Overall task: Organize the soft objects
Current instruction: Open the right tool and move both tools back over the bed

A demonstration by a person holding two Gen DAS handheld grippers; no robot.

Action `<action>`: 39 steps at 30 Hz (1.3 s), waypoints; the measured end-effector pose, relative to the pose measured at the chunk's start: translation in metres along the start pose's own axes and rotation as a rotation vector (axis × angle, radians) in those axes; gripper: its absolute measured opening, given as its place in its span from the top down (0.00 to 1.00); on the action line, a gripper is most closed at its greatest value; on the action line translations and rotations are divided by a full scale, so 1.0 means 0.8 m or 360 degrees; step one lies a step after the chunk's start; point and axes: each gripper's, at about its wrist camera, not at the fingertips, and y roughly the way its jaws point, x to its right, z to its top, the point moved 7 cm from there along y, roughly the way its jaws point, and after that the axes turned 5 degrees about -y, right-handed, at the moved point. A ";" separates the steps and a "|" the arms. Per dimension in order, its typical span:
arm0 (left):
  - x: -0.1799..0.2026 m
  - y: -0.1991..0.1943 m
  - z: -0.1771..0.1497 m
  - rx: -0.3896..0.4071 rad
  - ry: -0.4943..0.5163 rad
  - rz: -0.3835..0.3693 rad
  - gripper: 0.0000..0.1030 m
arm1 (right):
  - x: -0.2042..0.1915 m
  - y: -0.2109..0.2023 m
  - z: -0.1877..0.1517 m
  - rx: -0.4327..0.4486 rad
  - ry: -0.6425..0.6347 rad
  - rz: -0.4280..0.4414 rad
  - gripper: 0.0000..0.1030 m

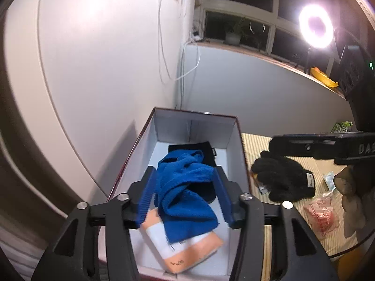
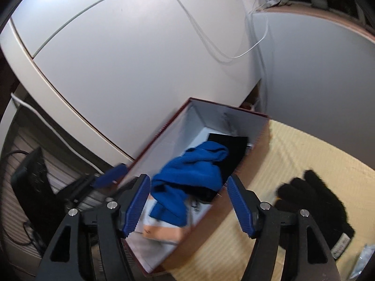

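Observation:
An open box with white inside walls holds a crumpled blue knit cloth, a black cloth behind it and an orange-and-white folded cloth in front. My left gripper hangs over the box, jaws open wide, with the blue cloth lying loose between them. My right gripper is open and empty above the box's near right side; the blue cloth lies beyond it. A black knit glove lies on the yellow mat right of the box, also in the right wrist view.
The box stands against a white wall in a corner. A yellow striped mat covers the surface to the right. A pink plastic bag and a small clear packet lie past the glove. A ring light shines at the window.

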 end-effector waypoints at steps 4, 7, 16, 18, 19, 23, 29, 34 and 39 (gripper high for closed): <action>0.021 -0.029 -0.005 0.0072 0.0032 -0.0023 0.42 | 0.015 -0.030 -0.023 0.0058 -0.0069 -0.0109 0.33; 0.038 -0.045 -0.010 0.0100 0.0055 -0.0045 0.40 | 0.030 -0.055 -0.042 0.0102 -0.0068 -0.0138 0.33; 0.094 -0.077 -0.026 0.0144 0.0134 -0.0137 0.37 | 0.088 -0.117 -0.088 0.0266 0.0056 -0.0226 0.33; 0.107 -0.081 -0.030 0.0145 0.0144 -0.0163 0.36 | 0.102 -0.132 -0.100 0.0302 0.0077 -0.0256 0.33; 0.113 -0.083 -0.033 0.0142 0.0145 -0.0176 0.36 | 0.110 -0.138 -0.106 0.0314 0.0082 -0.0274 0.33; 0.139 -0.085 -0.044 0.0129 0.0169 -0.0215 0.33 | 0.136 -0.161 -0.133 0.0344 0.0110 -0.0340 0.31; 0.175 -0.088 -0.057 0.0126 0.0207 -0.0250 0.29 | 0.161 -0.187 -0.173 0.0331 0.0091 -0.0442 0.26; 0.211 -0.084 -0.073 0.0086 0.0260 -0.0281 0.29 | 0.185 -0.205 -0.202 0.0328 0.0103 -0.0539 0.26; 0.244 -0.076 -0.091 0.0037 0.0282 -0.0316 0.29 | 0.214 -0.223 -0.224 0.0322 0.0125 -0.0611 0.26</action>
